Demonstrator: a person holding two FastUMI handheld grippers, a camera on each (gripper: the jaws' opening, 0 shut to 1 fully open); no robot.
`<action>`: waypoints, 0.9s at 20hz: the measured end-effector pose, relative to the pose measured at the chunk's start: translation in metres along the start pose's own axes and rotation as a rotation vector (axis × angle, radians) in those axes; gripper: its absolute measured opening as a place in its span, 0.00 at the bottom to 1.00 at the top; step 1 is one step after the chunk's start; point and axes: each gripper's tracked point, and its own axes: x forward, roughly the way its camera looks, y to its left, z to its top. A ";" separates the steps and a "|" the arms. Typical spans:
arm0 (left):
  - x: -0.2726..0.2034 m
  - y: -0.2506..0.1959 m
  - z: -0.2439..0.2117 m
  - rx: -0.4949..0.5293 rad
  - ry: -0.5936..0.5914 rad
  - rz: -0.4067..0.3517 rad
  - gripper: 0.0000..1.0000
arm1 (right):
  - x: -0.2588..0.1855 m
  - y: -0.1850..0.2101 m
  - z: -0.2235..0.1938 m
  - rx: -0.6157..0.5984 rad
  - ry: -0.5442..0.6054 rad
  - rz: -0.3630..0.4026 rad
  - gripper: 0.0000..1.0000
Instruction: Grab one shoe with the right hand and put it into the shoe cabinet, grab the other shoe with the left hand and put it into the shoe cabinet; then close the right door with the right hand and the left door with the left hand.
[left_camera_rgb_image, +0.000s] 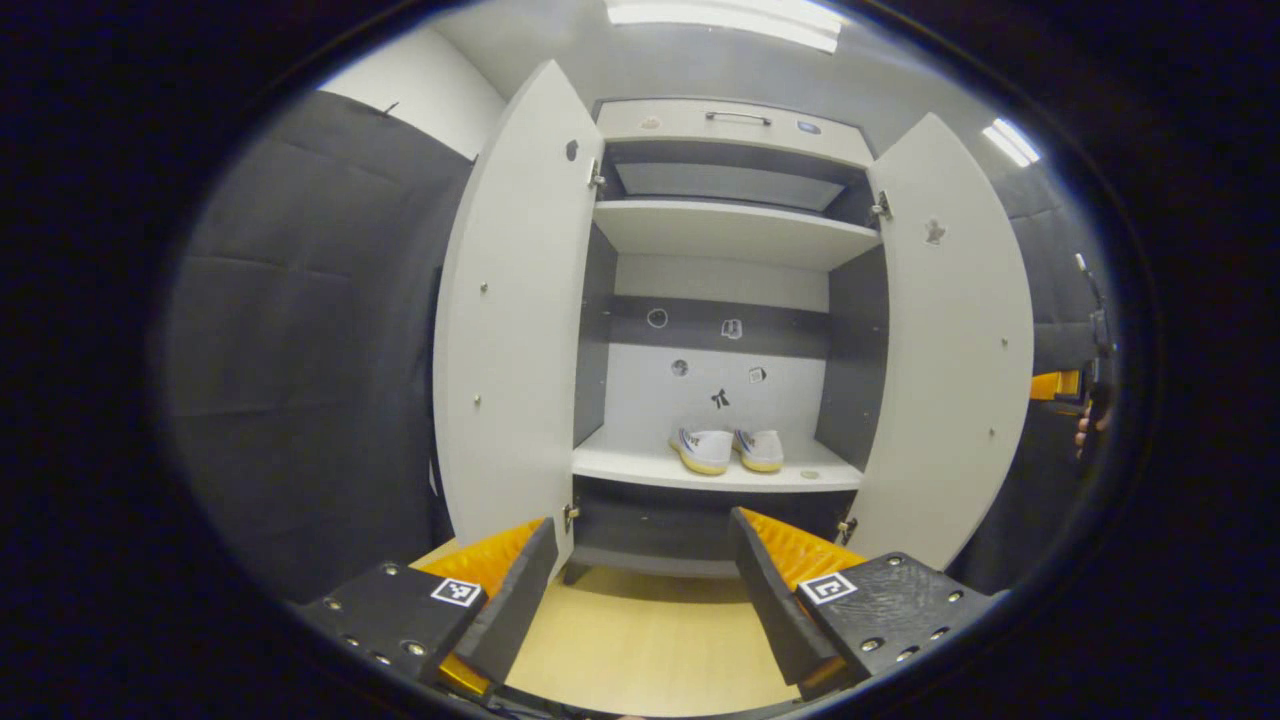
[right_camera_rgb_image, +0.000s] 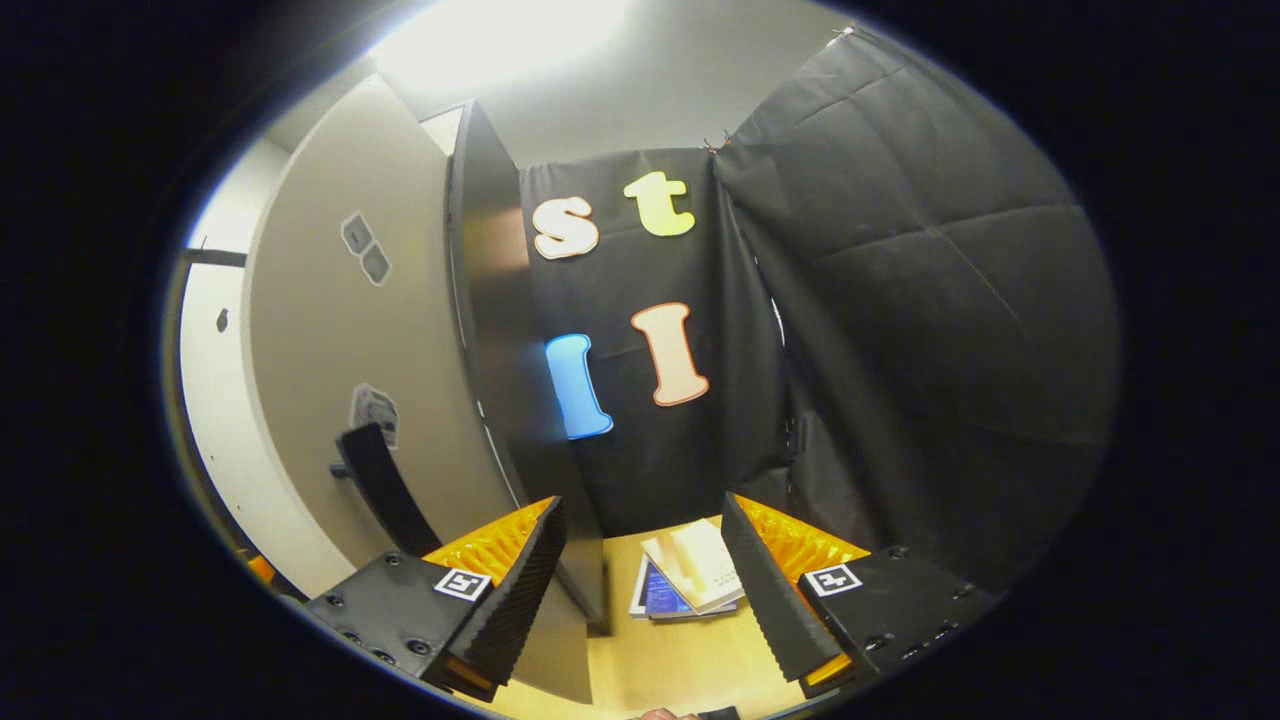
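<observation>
1. Right gripper (right_camera_rgb_image: 645, 590), jaws spread and empty, sits at the right door (right_camera_rgb_image: 380, 340) edge; I'd push its outer face flat.
2. Left gripper (left_camera_rgb_image: 640, 600), jaws spread, waits.
3. Both shoes (left_camera_rgb_image: 725, 450) sit far inside the shoe cabinet (left_camera_rgb_image: 735, 230).

Two shoes (left_camera_rgb_image: 728, 450) sit side by side on the cabinet shelf (left_camera_rgb_image: 640, 466).

Ceiling lights (left_camera_rgb_image: 725, 18) give even, bright light in the left gripper view; in the right gripper view, glare (right_camera_rgb_image: 505, 40) blows out the top. Fisheye bends the cabinet door (left_camera_rgb_image: 510, 320) edges; both views are sharp.
</observation>
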 end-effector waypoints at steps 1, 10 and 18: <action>0.000 0.001 -0.002 -0.002 0.005 -0.021 0.98 | -0.002 0.001 0.002 0.002 -0.014 -0.001 0.92; -0.008 0.039 -0.011 0.025 0.031 -0.129 0.99 | -0.004 0.043 -0.016 -0.052 0.011 -0.015 0.97; -0.020 0.083 -0.012 0.019 0.018 -0.130 0.98 | -0.021 0.066 -0.012 -0.144 0.010 -0.064 0.96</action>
